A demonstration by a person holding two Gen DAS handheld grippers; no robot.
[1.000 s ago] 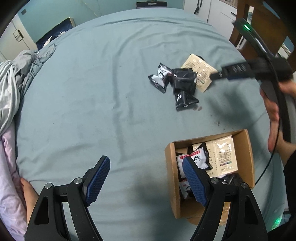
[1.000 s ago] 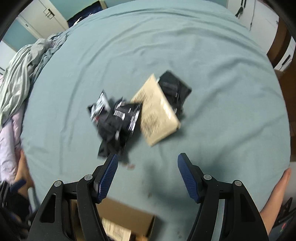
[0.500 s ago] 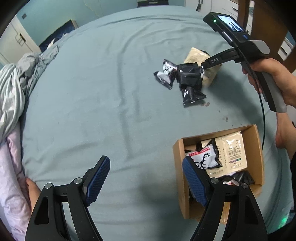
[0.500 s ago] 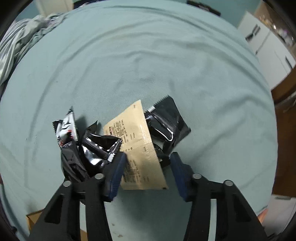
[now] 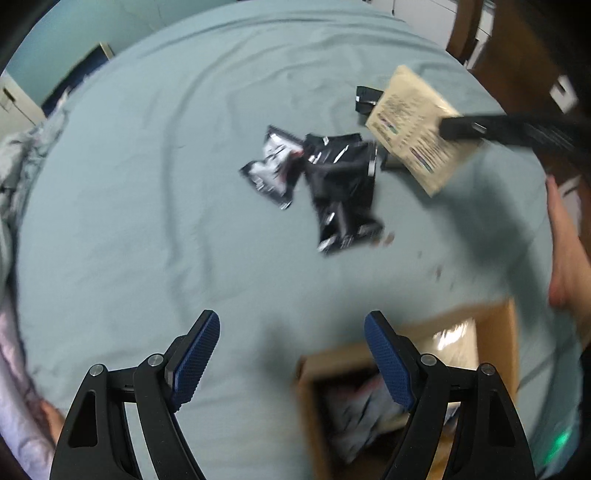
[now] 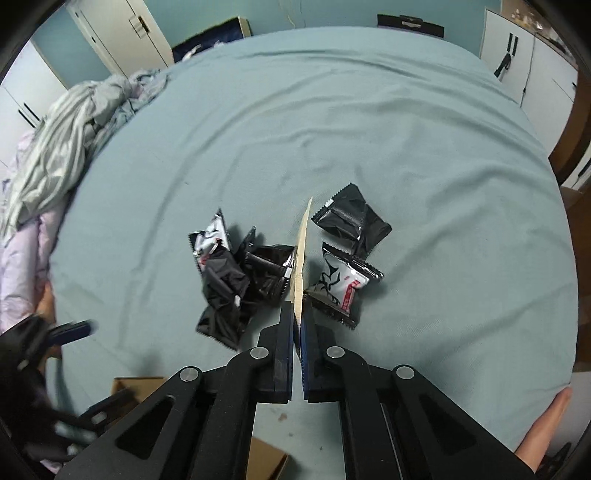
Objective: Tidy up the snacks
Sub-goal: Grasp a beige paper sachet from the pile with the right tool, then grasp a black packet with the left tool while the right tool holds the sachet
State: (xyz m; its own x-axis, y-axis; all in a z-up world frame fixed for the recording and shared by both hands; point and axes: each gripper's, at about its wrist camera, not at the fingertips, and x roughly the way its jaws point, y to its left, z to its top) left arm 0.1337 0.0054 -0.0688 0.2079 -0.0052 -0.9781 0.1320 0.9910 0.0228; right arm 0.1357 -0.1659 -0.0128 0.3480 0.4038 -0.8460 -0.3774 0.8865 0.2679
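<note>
My right gripper is shut on a tan snack packet, seen edge-on in its own view. In the left wrist view the tan packet hangs lifted above the bed, pinched by the right gripper. A pile of black snack packets lies on the teal bedsheet. In the right wrist view the black packets lie left of the tan one, and two more packets lie right of it. My left gripper is open and empty, above the cardboard box that holds several packets.
Crumpled grey and pink bedding lies along the left side of the bed. White cupboards and a wooden frame stand beyond the bed's edges. The box corner shows near my right gripper's base.
My right gripper closed on the tan packet and lifted it off the pile, uncovering two packets. My left gripper moved forward over the box.
</note>
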